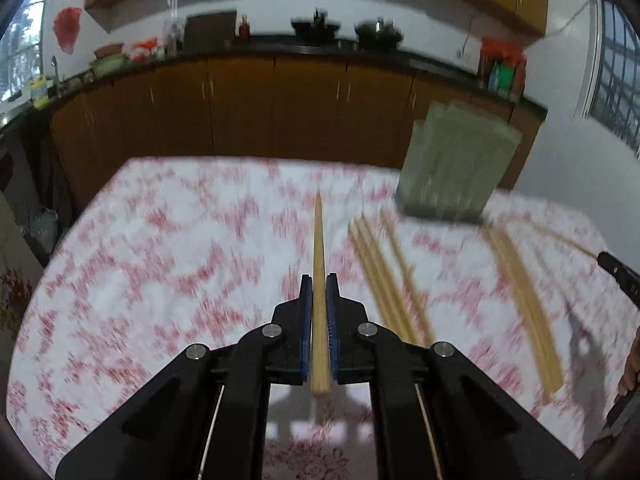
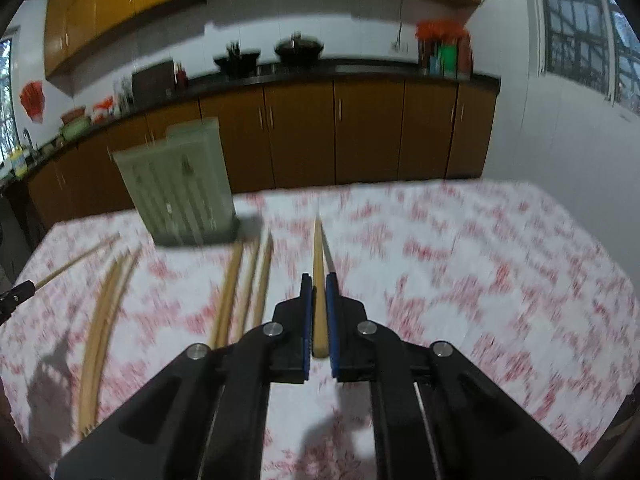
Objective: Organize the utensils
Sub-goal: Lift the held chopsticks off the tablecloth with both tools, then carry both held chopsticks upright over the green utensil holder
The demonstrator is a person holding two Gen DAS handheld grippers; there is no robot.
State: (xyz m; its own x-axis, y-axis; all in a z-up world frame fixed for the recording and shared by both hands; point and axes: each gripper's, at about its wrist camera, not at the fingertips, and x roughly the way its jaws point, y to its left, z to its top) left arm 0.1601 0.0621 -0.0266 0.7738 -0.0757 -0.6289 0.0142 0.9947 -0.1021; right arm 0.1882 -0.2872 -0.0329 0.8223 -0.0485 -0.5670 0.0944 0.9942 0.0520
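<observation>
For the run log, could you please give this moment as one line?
left gripper: shut on chopstick | right gripper: shut on second chopstick | loose chopsticks on table | holder upright

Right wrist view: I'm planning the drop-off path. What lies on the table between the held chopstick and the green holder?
In the right wrist view, three loose chopsticks lie between the held chopstick and the green holder.

A home kitchen: wooden cabinets [image 2: 300, 132] line the wall under a dark counter [image 2: 360, 70] carrying black pots [image 2: 298, 48], with a floral-clothed worktop [image 2: 460, 264] in front.
</observation>
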